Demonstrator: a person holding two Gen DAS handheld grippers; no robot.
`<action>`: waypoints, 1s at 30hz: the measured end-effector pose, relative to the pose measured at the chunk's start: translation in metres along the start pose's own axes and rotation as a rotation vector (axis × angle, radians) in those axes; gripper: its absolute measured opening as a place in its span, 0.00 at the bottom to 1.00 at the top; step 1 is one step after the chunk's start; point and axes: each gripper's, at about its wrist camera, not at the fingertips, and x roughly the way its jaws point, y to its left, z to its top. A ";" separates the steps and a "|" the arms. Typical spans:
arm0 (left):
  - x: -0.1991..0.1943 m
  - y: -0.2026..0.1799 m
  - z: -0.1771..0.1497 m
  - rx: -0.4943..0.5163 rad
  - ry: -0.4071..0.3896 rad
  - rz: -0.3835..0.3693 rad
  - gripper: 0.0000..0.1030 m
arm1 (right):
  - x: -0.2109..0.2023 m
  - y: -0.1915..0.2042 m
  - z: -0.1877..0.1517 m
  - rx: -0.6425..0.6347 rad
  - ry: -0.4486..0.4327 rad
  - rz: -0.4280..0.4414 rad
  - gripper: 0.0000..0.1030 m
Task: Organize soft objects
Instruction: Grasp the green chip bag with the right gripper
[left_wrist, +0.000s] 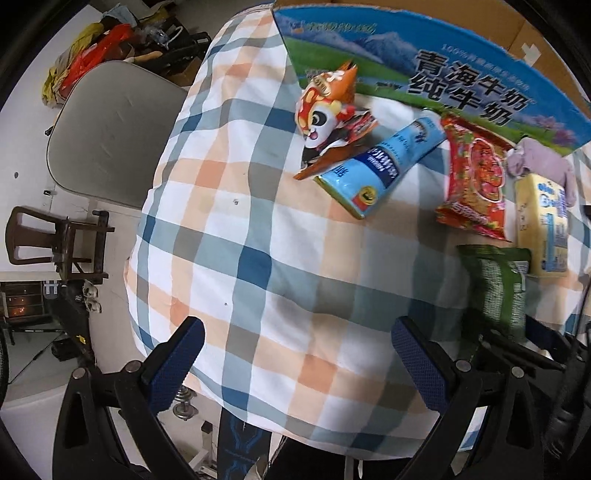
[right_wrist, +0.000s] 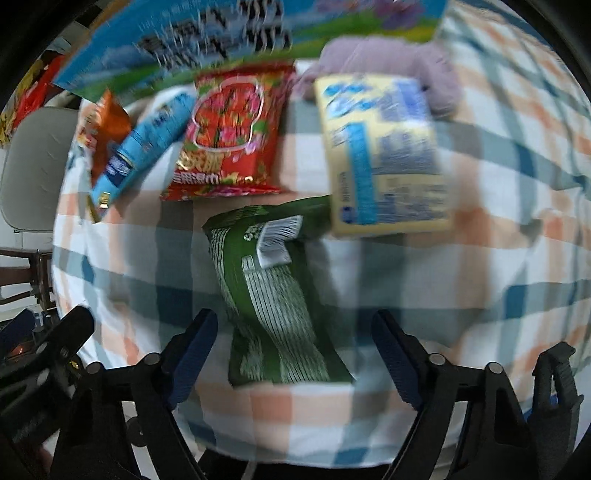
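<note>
Soft items lie on a checked cloth (left_wrist: 258, 229): a panda plush (left_wrist: 325, 110), a blue tissue pack (left_wrist: 384, 166), a red snack bag (left_wrist: 476, 181), a yellow pack (left_wrist: 543, 225), a green bag (left_wrist: 498, 288) and a lilac cloth (left_wrist: 543, 162). My left gripper (left_wrist: 295, 354) is open and empty over bare cloth. My right gripper (right_wrist: 293, 350) is open, its jaws either side of the green bag's (right_wrist: 269, 295) near end. The right wrist view is blurred and also shows the red bag (right_wrist: 229, 136), yellow pack (right_wrist: 384, 155) and blue pack (right_wrist: 144, 147).
A blue milk carton box (left_wrist: 424, 62) stands behind the items. A grey chair (left_wrist: 110, 129) is to the left of the table, with a wooden stool (left_wrist: 62, 240) and floor clutter beyond it. The table's near edge lies just under both grippers.
</note>
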 end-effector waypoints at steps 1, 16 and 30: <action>0.002 0.000 0.001 0.001 0.005 0.001 1.00 | 0.009 0.003 0.002 0.001 0.016 -0.003 0.71; -0.029 -0.059 0.057 0.085 -0.019 -0.191 1.00 | -0.013 -0.037 -0.026 0.099 0.042 0.032 0.41; 0.044 -0.152 0.123 0.281 0.070 -0.140 1.00 | -0.062 -0.132 0.009 0.281 -0.049 -0.027 0.41</action>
